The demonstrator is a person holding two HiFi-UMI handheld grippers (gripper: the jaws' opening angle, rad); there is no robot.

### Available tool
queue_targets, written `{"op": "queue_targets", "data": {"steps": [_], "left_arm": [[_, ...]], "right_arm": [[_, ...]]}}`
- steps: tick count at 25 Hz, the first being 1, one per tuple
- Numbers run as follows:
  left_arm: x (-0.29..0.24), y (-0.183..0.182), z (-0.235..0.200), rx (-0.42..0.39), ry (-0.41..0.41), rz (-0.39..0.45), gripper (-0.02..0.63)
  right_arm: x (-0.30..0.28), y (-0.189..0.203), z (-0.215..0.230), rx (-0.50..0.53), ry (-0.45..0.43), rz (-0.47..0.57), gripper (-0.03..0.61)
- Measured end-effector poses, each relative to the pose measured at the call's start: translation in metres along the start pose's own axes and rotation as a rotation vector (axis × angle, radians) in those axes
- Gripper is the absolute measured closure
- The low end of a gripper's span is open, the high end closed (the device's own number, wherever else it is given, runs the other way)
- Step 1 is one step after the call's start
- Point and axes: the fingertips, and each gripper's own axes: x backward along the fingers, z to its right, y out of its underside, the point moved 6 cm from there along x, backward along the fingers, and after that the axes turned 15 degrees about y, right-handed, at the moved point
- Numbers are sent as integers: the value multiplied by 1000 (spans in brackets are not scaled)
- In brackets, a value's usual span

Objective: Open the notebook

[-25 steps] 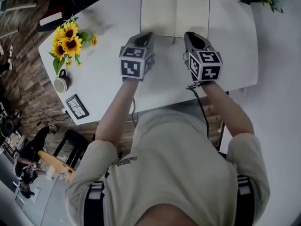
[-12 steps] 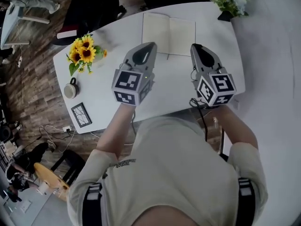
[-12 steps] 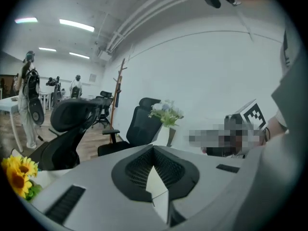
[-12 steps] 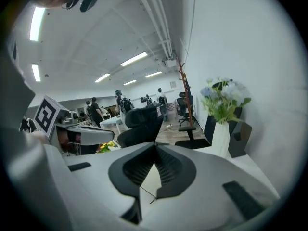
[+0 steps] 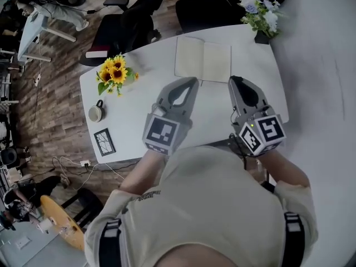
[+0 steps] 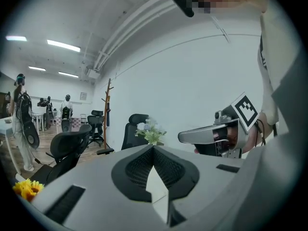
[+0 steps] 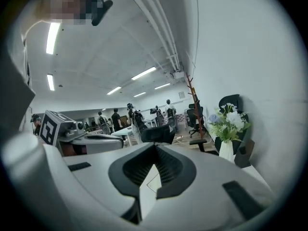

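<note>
Jaws on both my grippers are clenched tight with nothing between them. The left gripper (image 5: 191,82) and right gripper (image 5: 234,80) are held side by side, raised over the near part of the white surface (image 5: 133,115), pointing away from me and touching nothing. Off to the left, near that edge, lie a small dark frame (image 5: 104,142) and a mug (image 5: 96,113), with a bunch of sunflowers (image 5: 114,71) a little farther back. Beyond the tips, the notebook (image 5: 203,60) lies flat and already open, pale pages up, apart from both grippers. A vase of pale flowers (image 5: 257,10) stands at the far right corner, and black office chairs (image 5: 130,21) are on the wood floor behind.
</note>
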Motion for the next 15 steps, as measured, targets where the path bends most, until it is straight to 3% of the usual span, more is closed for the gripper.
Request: {"op": "queue_targets", "data": {"steps": [7, 15], "left_arm": [[8, 3, 37, 42, -3, 51, 604], [5, 6, 54, 0, -8, 24, 604]], "right_arm": [[28, 0, -21, 38, -58, 40, 574], [39, 9, -25, 42, -94, 40, 575]]}}
